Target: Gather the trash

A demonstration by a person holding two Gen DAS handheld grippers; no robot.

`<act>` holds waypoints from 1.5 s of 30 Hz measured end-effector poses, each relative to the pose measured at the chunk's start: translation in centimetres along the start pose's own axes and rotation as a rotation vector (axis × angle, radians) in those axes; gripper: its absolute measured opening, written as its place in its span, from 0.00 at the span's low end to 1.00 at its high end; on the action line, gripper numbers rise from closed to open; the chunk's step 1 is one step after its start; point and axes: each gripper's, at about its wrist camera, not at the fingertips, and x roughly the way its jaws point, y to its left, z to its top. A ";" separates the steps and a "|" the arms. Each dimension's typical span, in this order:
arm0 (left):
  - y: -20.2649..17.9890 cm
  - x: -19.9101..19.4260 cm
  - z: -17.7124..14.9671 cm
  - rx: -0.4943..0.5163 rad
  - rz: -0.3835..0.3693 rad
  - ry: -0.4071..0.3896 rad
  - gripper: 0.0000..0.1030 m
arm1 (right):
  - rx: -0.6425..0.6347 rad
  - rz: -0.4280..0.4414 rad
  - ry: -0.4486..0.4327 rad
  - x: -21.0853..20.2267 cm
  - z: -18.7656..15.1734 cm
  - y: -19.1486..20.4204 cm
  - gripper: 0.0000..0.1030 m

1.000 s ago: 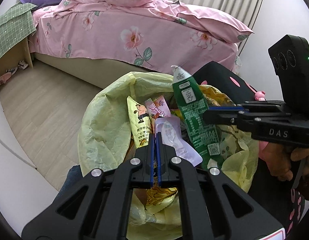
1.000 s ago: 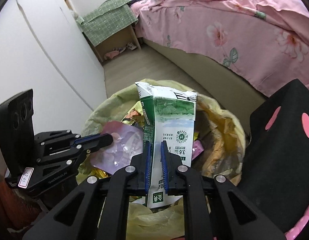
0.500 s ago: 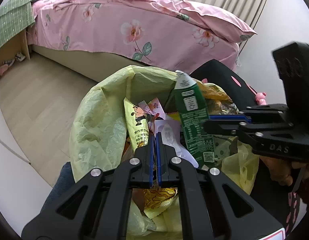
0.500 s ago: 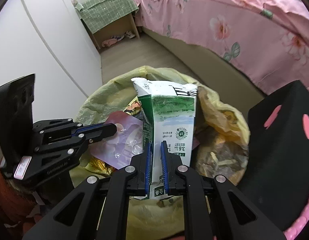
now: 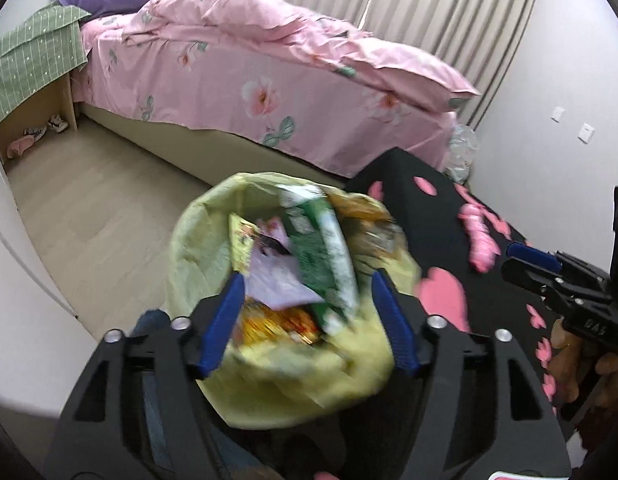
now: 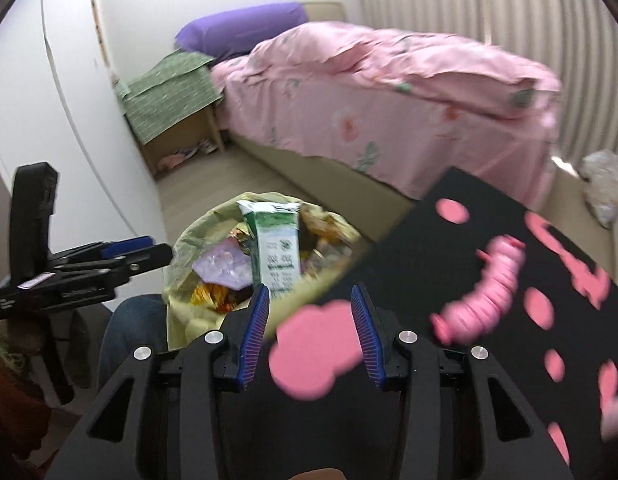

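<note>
The left tongs [image 5: 305, 320] are opening, empty, above the yellow trash bag [image 5: 197, 248] holding a green carton [image 5: 321, 256].

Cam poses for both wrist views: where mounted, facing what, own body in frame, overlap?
Left wrist: on the left gripper, tilted down at the yellow trash bag; right gripper and hand at right edge.
Right wrist: on the right gripper, tilted down at black spotted cloth.
Shared: bag, green carton, bed.

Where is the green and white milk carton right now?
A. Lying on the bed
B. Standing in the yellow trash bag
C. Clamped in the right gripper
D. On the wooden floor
B: the milk carton stands among wrappers inside the yellow trash bag, clear of the right gripper, whose jaws are opening.
</note>
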 end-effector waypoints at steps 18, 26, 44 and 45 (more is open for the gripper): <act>-11.4 -9.4 -5.8 0.225 0.032 -0.080 0.70 | 0.107 -0.217 -0.130 -12.9 -8.5 2.0 0.41; -11.3 -10.3 -6.0 0.226 0.071 -0.101 0.70 | 0.090 -0.251 -0.136 -13.3 -9.2 2.7 0.41; -11.1 -10.2 -6.4 0.230 0.080 -0.093 0.70 | 0.106 -0.229 -0.119 -13.0 -9.3 2.9 0.41; -11.0 -10.2 -6.5 0.230 0.080 -0.092 0.70 | 0.106 -0.228 -0.119 -13.0 -9.3 3.0 0.41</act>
